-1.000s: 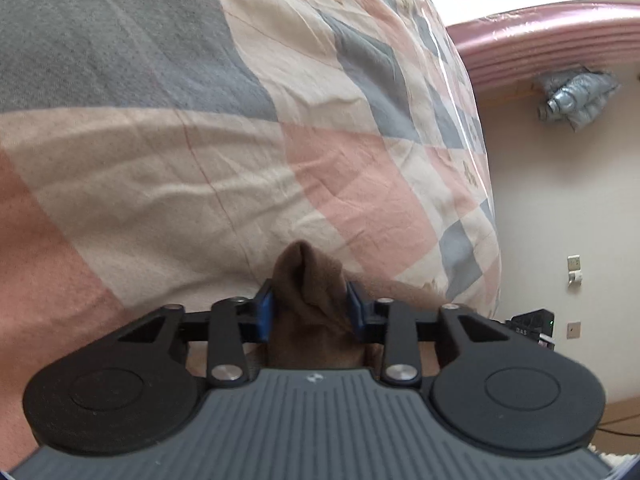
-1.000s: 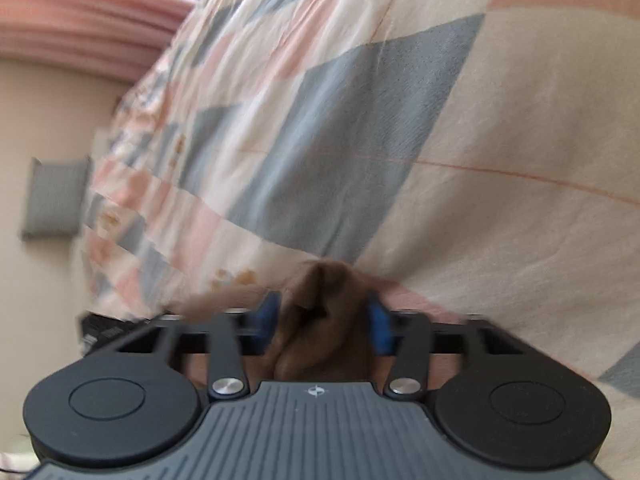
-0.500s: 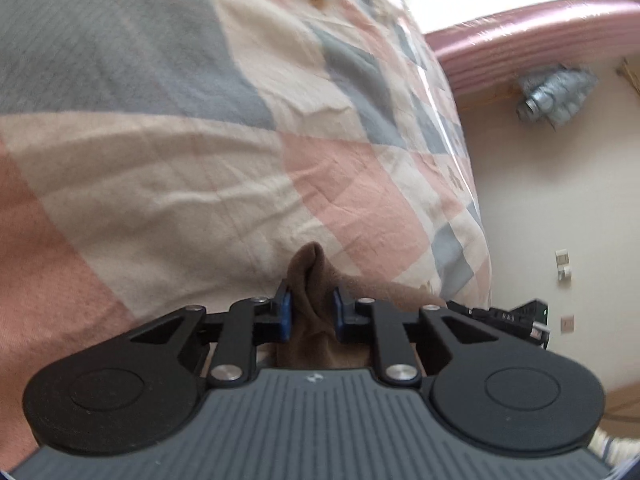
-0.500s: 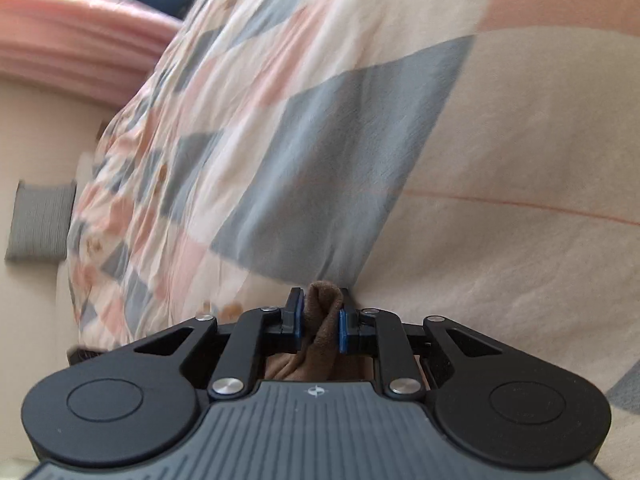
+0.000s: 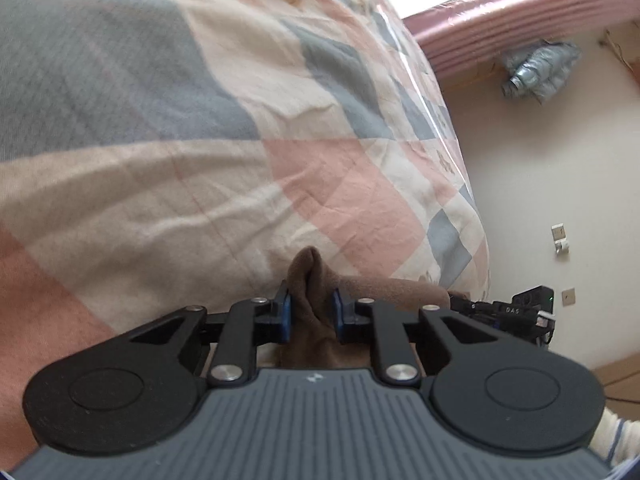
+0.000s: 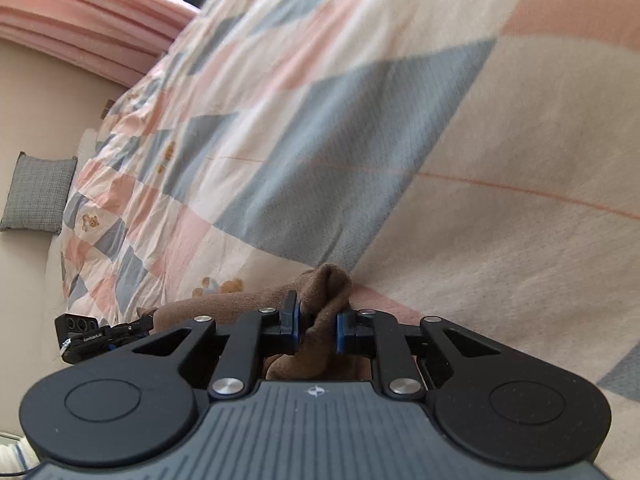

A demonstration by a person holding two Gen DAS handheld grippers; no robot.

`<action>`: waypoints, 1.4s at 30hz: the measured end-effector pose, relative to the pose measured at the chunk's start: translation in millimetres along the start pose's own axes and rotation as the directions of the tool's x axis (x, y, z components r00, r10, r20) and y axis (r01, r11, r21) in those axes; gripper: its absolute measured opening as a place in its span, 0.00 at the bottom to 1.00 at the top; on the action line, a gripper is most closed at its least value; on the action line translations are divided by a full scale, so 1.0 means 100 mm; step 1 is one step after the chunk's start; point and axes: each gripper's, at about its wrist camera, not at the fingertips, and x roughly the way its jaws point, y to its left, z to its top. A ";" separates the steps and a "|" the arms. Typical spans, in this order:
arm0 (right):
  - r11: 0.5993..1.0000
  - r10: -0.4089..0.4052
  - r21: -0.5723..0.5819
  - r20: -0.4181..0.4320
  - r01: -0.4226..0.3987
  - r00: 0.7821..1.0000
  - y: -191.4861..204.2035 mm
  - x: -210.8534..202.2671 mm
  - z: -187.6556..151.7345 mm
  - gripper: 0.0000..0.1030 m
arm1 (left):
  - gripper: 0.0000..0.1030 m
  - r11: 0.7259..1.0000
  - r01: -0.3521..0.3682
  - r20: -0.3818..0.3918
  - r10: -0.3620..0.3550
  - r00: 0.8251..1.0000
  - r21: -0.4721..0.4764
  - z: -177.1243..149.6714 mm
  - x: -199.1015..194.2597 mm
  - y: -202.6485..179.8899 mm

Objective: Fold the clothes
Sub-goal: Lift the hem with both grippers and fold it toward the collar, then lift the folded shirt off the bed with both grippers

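Brown knit garment (image 5: 310,280) pinched at one bunched corner between the blue pads (image 5: 285,312) of the left gripper (image 5: 309,312), jaws closed onto the cloth with a fold of it standing up above the fingertips. Same garment (image 6: 326,292) seized likewise by the right gripper (image 6: 317,326), jaws drawn in on a second bunched corner. Stretched between the two grips, a brown edge running toward the right in the left wrist view and toward the left in the right wrist view, each gripper glimpsed at the far end of that edge from the other camera. Held just above or against a bed quilt (image 5: 200,120) in grey, pink and cream patches; contact between cloth and quilt not determinable. Rest of the garment hidden below both gripper bodies, hence type, size and number of folds already made unknown.

Stage, as a judgement: early or middle, with two corners secured and the edge taut, ready for laying out or for carrying over into a fold. Left to do, as far as visible: spreading on the quilt, bringing the edges together, flattening, release.

Background only: pink padded headboard (image 5: 520,12), grey cushion (image 6: 38,194) against the wall, crumpled grey bundle (image 5: 536,72) on the far floor.
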 end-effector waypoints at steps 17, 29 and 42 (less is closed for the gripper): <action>0.875 0.268 -0.474 0.314 -0.094 0.911 0.59 -1.77 -2.10 0.16 | 0.22 0.928 -0.179 0.428 0.024 0.903 0.327 -2.39 -1.45 -1.33; 0.621 -0.169 -0.731 0.230 0.285 0.958 0.69 -1.68 -3.43 0.71 | 0.40 0.663 -0.523 0.363 0.378 0.852 0.536 -3.79 -1.53 -1.55; 0.123 -0.299 -0.951 0.236 0.283 0.925 1.31 -1.21 -3.58 0.60 | 0.34 0.362 -0.292 0.113 0.442 0.890 0.885 -3.15 -0.65 -1.81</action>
